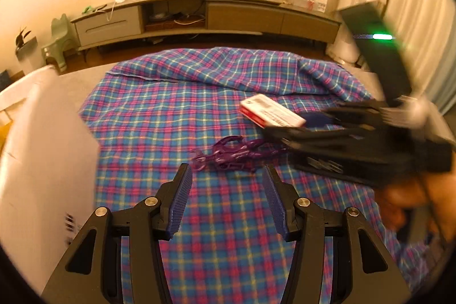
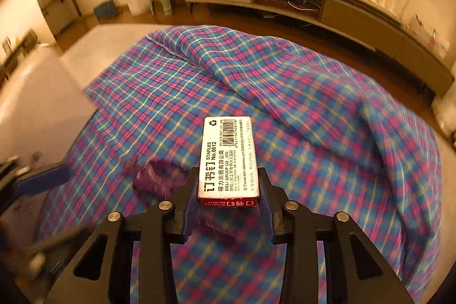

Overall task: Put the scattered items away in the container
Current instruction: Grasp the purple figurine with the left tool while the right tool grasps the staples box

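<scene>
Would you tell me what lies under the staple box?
Under the staple box, the plaid cloth and purple toy show; whatever the cloth covers is hidden.

Plaid cloth (image 2: 313,110) (blue, pink, yellow); purple toy (image 1: 228,154).

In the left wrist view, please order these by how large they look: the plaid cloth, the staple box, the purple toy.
1. plaid cloth, by far the largest.
2. purple toy and staple box look alike in size; the box, held in the right tool, lies farther away, so no ranking.
</scene>
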